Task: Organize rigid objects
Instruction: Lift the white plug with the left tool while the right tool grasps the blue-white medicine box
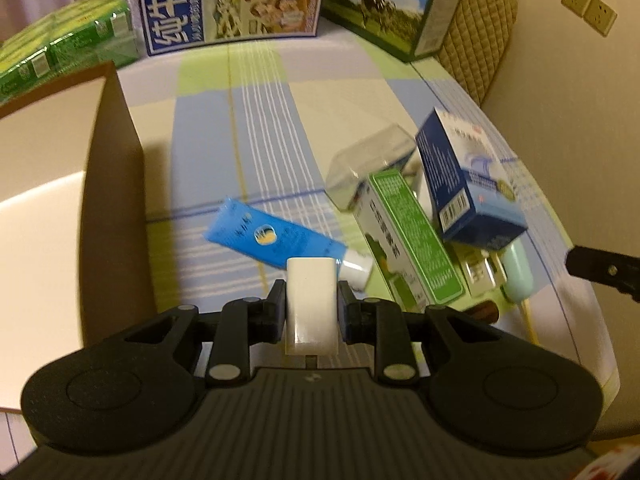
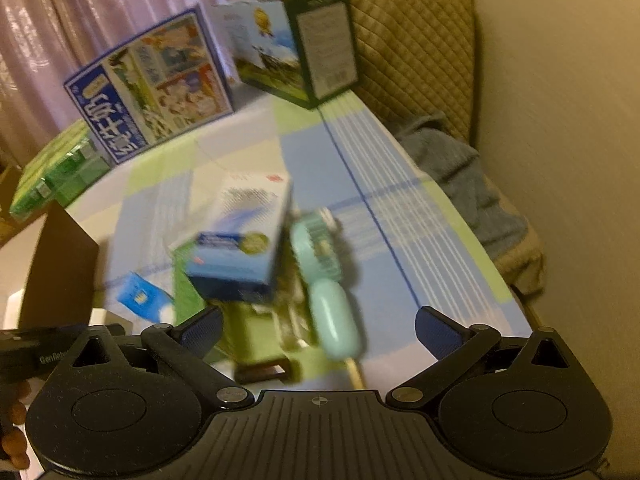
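Between the pads of the left gripper (image 1: 311, 312) sits a small white rectangular plastic block (image 1: 311, 304), clamped upright with its rounded near end toward the camera. Just beyond it, on the checked blue, green and cream tablecloth (image 1: 256, 120), lies a blue squeeze tube with a white cap (image 1: 276, 236), cap toward the gripper. Beside the tube's cap, nearer the cloth's right edge, is a heap: a green and white carton (image 1: 408, 236) lying flat, a blue and white medicine box (image 1: 468, 188) tilted on top of it, a clear plastic case (image 1: 372, 164) behind them, and a mint green handheld fan (image 2: 324, 280) along the heap's right side. At the cloth's left edge stands a brown cardboard box with a pale inside (image 1: 60, 200). Along the far edge are a green multipack (image 1: 68, 44), a blue milk carton case (image 1: 232, 0) and a green milk case (image 1: 400, 4).

The right gripper (image 2: 320, 332) hangs over the near end of the heap, fingers wide apart with nothing gripped.
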A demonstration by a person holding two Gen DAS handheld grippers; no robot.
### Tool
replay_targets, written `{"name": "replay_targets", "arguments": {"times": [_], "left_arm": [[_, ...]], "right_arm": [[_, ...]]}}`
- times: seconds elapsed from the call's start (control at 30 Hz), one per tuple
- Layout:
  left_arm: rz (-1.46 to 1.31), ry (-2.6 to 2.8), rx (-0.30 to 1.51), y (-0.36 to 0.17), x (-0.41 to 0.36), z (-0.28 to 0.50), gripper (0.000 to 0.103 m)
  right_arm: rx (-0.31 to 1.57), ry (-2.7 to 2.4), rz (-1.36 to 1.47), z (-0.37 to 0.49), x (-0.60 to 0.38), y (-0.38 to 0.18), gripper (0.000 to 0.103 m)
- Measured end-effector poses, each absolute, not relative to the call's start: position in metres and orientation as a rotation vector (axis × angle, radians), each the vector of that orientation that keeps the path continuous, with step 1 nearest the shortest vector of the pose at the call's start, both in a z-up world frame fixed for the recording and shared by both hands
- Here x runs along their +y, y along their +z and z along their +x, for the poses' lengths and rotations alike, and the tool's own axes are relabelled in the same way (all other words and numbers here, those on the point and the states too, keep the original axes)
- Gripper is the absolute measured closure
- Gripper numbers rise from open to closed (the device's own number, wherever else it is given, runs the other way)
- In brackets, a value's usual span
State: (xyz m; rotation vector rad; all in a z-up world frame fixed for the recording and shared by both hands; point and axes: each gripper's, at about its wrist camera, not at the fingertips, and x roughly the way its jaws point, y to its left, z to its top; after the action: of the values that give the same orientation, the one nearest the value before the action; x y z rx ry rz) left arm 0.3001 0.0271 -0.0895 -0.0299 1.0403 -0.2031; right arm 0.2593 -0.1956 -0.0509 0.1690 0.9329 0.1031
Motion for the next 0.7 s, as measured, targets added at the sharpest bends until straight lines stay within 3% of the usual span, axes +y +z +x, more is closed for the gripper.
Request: {"name": "replay_targets", "arguments": {"times": [0.47, 0.7], "left_arm": [[-0.054, -0.168, 0.981, -0.071, 0.049, 0.327, 0.081], [-0.059, -0.157, 0.978, -0.069, 0.057, 0.336, 0.081]], "right_arm": [[0.958, 0.132, 0.192, 0.336, -0.158, -0.071, 0.021], [0.980, 0.129, 0.168, 0.350, -0.146, -0.078, 0.022]]}}
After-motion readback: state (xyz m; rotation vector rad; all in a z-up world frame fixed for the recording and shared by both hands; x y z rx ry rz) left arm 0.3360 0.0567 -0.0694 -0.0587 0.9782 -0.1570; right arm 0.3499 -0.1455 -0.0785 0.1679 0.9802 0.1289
